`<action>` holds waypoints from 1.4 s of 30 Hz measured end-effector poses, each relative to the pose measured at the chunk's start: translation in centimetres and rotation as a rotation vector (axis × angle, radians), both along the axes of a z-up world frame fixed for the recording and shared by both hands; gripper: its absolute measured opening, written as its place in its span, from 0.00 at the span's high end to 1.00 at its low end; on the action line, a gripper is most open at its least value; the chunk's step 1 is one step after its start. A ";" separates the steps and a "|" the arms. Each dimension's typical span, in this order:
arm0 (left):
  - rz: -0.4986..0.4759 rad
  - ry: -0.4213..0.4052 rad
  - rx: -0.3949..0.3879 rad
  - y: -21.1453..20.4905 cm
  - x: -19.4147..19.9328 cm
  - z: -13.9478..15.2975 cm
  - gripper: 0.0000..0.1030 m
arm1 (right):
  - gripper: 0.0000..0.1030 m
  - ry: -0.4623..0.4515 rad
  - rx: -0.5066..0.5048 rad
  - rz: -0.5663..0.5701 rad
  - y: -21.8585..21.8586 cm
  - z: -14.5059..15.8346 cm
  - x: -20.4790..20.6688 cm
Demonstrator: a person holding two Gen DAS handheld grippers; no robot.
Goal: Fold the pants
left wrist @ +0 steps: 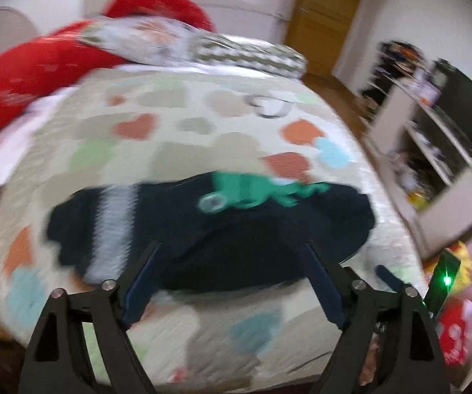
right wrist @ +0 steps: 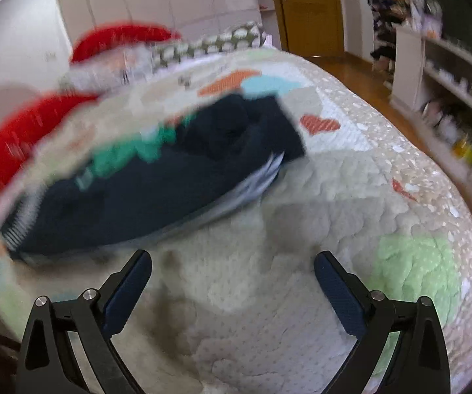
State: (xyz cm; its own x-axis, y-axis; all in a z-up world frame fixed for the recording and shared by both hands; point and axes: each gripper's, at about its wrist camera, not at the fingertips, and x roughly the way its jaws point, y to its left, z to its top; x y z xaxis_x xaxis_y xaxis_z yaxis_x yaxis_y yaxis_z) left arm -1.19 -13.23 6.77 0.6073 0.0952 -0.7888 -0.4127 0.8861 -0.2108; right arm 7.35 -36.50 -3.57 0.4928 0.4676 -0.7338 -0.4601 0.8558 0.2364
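Left wrist view puts the pants [left wrist: 209, 229], dark navy with a green print and a pale side stripe, bunched on the quilt [left wrist: 203, 124] just ahead of the left gripper [left wrist: 232, 251]. That gripper's fingers stand wide apart with nothing between them, their tips over the near edge of the dark cloth; whether they touch it cannot be told through the blur.

In the right wrist view the pants [right wrist: 157, 177] lie at 10 o'clock from the right gripper [right wrist: 232, 259], which is also spread wide and empty, hanging over bare quilt [right wrist: 334, 180] clear of the cloth.

A red pillow [left wrist: 39, 65] and a patterned cushion [left wrist: 249, 54] sit at the far end of the bed, at 11 and 12 o'clock from the pants. Nothing lies between either gripper and the garment.

Only the left view shows a small green light [left wrist: 446, 280] at 4 o'clock. The right view shows the folded edge of the pants with pale lining.

The quilt is cream with coloured hearts. Shelves [right wrist: 449, 98] stand at 2 o'clock, a wooden door [right wrist: 311, 6] at 1 o'clock, over wooden floor [right wrist: 360, 72].
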 end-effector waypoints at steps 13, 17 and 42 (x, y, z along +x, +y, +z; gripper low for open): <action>-0.344 0.214 -0.291 -4.9 23.5 -8.4 0.18 | 0.20 0.079 0.140 0.061 0.6 0.1 8.2; -0.426 0.250 -0.276 -7.1 25.1 -10.1 0.29 | 0.49 0.059 0.161 0.044 0.8 -0.3 9.1; 0.222 -0.159 -0.332 11.4 -3.3 -6.7 0.44 | 0.49 0.016 0.036 0.679 19.1 3.0 -2.1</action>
State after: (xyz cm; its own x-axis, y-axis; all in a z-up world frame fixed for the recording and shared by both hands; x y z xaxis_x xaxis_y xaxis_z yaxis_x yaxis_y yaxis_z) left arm -4.52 -1.81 0.09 0.7170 -0.0060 -0.6971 -0.5255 0.6524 -0.5461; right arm 5.22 -17.43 -0.54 0.0709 0.6935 -0.7170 -0.8886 0.3704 0.2704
